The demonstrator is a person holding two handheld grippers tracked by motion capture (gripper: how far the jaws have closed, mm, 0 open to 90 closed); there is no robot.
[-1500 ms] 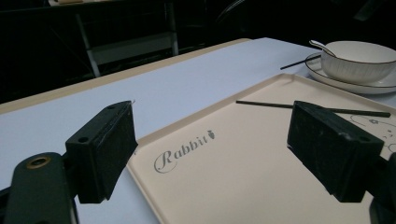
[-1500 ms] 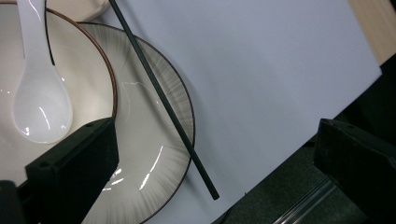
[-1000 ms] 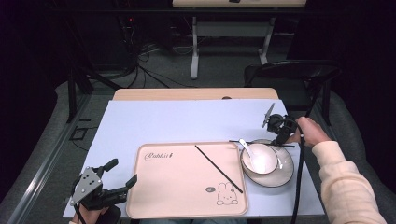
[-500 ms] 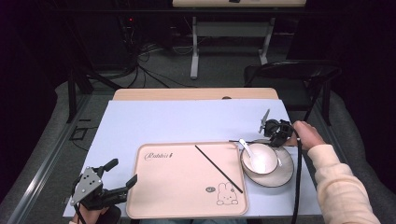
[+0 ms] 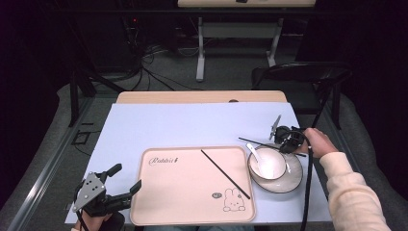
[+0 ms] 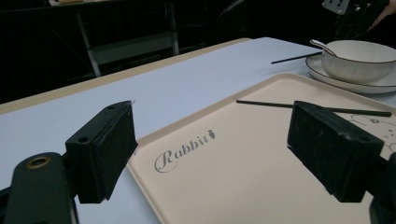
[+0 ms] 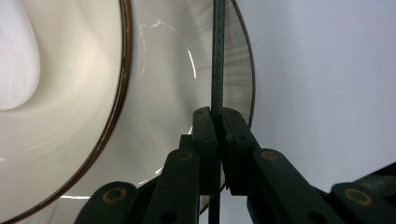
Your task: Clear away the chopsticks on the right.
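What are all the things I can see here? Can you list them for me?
Chopsticks: 2, black; one on the tray, one behind the bowl, pinched in the right gripper.
Tray: 1, pink, front middle of table.
Bowl: 1, white, on the plate.
Spoon: 1, white, in the bowl.
Plate: 1, white, right of tray.
Table: 1, pale blue top.
Chair: 1, black, behind table, right.
Left gripper: black, open, front left.
Right gripper: black, shut on chopstick.

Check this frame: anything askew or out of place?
The pair of chopsticks is split. One chopstick lies diagonally across the tray; the other chopstick lies by the saucer rim, clamped in the right gripper. Nothing spilled or damaged.
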